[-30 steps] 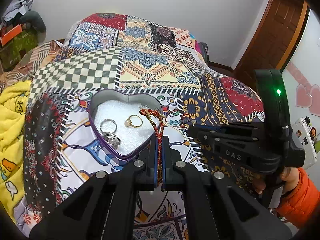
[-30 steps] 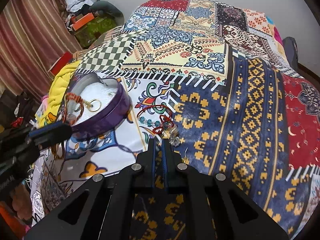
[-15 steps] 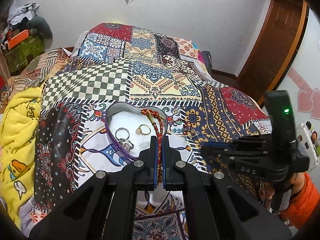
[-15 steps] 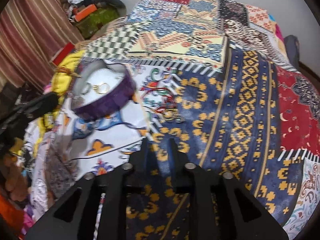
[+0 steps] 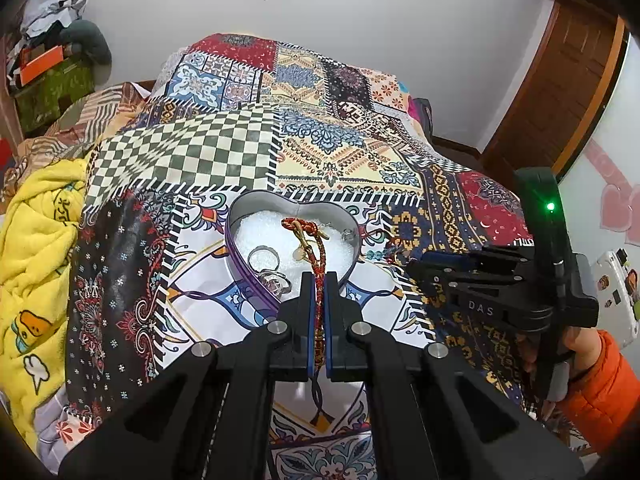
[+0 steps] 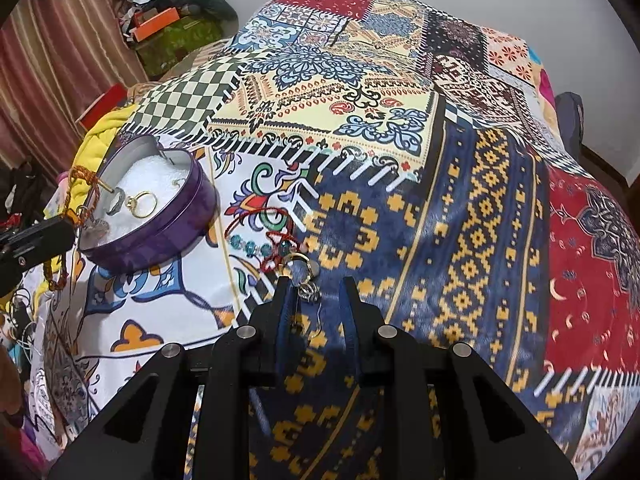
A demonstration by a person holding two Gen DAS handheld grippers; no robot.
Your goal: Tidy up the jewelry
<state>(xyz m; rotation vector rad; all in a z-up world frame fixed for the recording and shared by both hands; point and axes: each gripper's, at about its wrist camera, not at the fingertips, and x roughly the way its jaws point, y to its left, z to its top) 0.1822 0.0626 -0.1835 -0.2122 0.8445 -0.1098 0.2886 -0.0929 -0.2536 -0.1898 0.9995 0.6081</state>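
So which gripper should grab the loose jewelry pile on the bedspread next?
Right. The right gripper has just been opening around the jewelry pile; the left gripper is shut on the red cord bracelet.

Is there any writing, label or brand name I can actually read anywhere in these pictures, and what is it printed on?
"DAS": pale letters on the black body of the right hand-held gripper, seen from the left camera.
Stickers on the white device at the right edge: too small to read.
Cartoon prints on the yellow blanket: no legible words.
Nothing else readable.

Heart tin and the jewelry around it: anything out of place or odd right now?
Yes. A small tangle of jewelry lies loose on the bedspread beside the heart tin, not inside it. The red braided bracelet is pinched in the left gripper, over the tin.
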